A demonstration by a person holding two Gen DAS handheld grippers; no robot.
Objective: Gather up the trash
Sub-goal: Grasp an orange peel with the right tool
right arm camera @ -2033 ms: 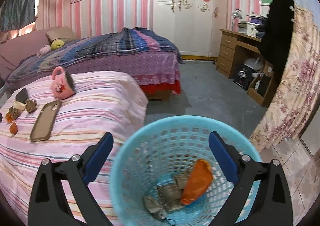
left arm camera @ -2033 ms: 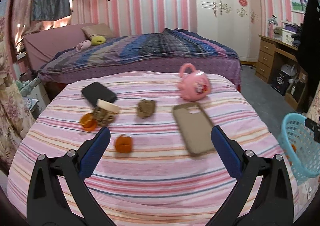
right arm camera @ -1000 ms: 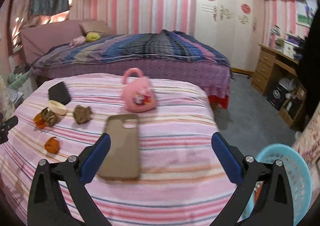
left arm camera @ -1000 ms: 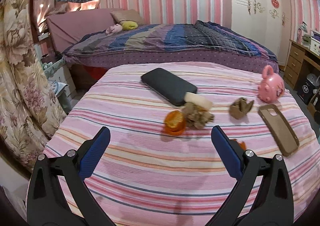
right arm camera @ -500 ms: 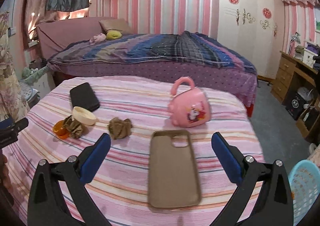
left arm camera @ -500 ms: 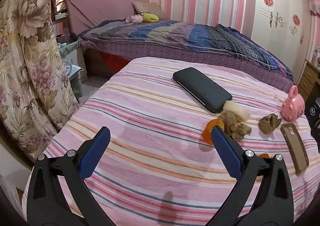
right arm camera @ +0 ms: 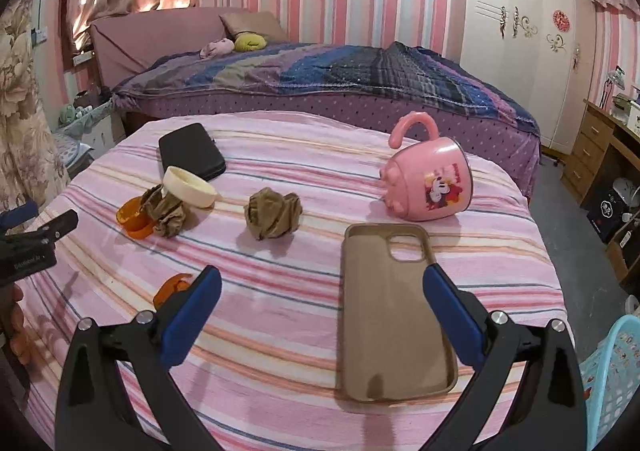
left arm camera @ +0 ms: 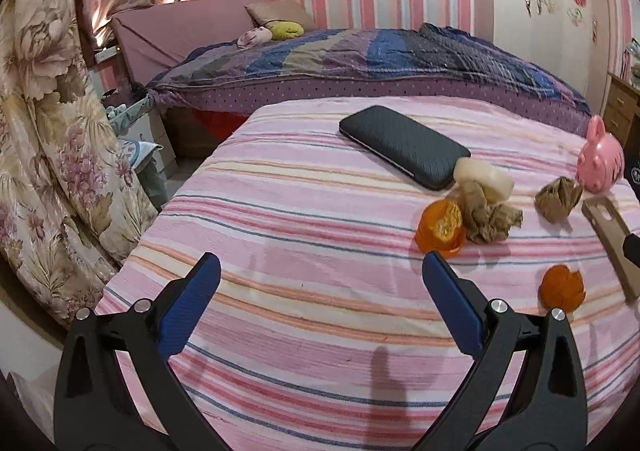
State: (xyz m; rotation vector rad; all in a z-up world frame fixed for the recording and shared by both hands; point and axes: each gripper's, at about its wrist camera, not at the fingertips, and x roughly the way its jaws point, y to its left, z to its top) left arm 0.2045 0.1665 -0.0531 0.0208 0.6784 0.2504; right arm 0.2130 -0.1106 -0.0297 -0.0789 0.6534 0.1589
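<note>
The left claw [left arm camera: 320, 291] is hanging wide open over bare striped bedcover [left arm camera: 304, 219], gripping nothing. The trash is lying ahead and to its right: an orange peel [left arm camera: 440, 229] touching a crumpled brown paper [left arm camera: 486, 217], a second paper wad [left arm camera: 558, 193] further right, and another orange peel [left arm camera: 562, 287] just beyond the right finger.

The right claw [right arm camera: 322, 299] is also gaping open and empty above the bedcover. A phone case [right arm camera: 390, 327] is lying between its fingers, a paper wad [right arm camera: 274, 213] is sitting ahead, and an orange peel [right arm camera: 172, 289] is peeking out beside its left finger. A blue basket [right arm camera: 612, 383] is showing at the lower right edge.
</note>
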